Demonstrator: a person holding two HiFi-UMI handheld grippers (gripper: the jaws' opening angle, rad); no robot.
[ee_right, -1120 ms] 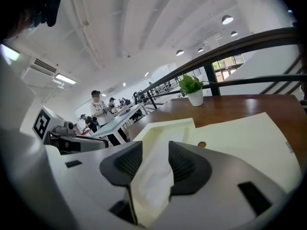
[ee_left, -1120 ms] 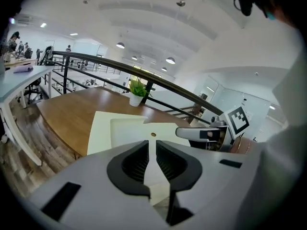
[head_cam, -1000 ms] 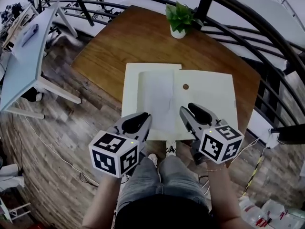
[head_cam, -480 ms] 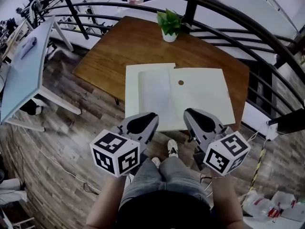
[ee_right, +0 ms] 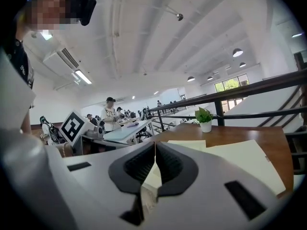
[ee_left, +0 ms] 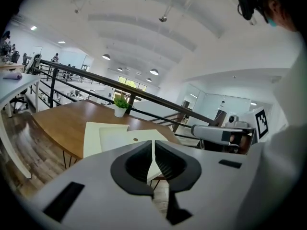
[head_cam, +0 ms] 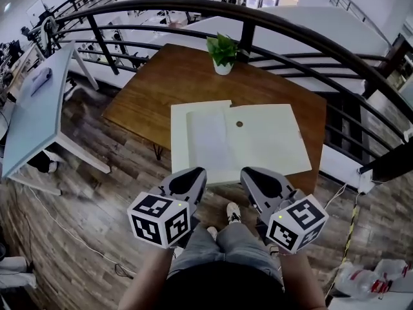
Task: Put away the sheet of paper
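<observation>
My left gripper (head_cam: 185, 181) and my right gripper (head_cam: 261, 181) are both shut tight with nothing in them, and they hang by the near edge of the bench (head_cam: 161, 82). The sheet of paper (head_cam: 210, 141) lies flat on the bench, on top of a bigger cream sheet (head_cam: 268, 141) — maybe an open folder.

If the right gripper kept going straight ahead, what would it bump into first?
Probably the near edge of the cream folder on the wooden table. The right gripper, fingers shut, points at it, though depth is unclear.
</observation>
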